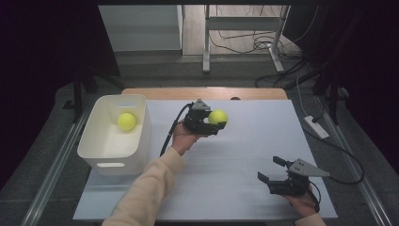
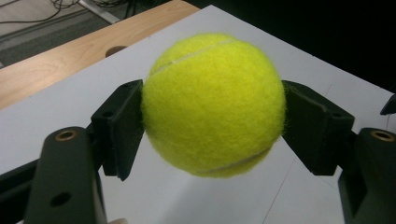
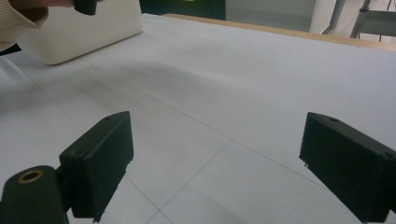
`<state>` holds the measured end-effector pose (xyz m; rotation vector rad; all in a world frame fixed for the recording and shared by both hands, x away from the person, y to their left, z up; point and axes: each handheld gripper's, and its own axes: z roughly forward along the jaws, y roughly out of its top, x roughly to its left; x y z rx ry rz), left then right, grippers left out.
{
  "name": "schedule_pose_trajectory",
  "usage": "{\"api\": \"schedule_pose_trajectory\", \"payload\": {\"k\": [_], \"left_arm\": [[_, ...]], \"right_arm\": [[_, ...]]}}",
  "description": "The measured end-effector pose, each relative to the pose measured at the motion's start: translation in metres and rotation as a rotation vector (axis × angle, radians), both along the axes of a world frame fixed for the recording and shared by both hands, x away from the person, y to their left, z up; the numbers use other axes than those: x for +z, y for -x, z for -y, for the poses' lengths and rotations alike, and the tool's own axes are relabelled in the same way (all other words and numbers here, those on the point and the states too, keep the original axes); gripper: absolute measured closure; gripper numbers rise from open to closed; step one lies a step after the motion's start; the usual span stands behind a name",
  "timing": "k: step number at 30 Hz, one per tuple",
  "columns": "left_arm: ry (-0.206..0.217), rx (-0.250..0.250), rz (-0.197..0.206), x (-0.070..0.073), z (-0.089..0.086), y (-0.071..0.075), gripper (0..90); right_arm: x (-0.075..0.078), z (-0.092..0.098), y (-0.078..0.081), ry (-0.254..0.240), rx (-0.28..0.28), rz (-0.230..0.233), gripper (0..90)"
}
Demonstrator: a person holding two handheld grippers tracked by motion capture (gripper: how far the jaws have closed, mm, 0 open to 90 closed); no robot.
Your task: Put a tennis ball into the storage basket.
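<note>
L gripper (image 1: pixel 212 123) jaws pinch a tennis ball (image 1: pixel 218 117); carry it level over the bin (image 1: pixel 141 141) w/ R gripper (image 1: pixel 275 172) jaws spread, idle.

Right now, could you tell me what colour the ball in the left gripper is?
The ball is bright yellow-green with a pale seam, clearest in the left gripper view.

- your left gripper (image 1: pixel 212 123) is held out over the middle of the table on an outstretched forearm in a cream sleeve, its jaws clamped from both sides on a ball.
- your right gripper (image 1: pixel 273 170) sits low at the near right, jaws spread wide, nothing between them.
</note>
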<state>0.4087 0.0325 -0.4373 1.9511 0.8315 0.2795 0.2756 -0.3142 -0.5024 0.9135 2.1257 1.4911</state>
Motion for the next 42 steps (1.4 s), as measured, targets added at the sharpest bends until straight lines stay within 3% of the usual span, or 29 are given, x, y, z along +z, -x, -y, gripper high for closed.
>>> {"api": "schedule_pose_trajectory", "payload": {"k": [42], "left_arm": [[0.034,0.053,0.069,0.021,-0.038,0.019,27.4]], "right_arm": [[0.0,-0.001,-0.001,0.006,-0.001,0.005,10.1]]}}
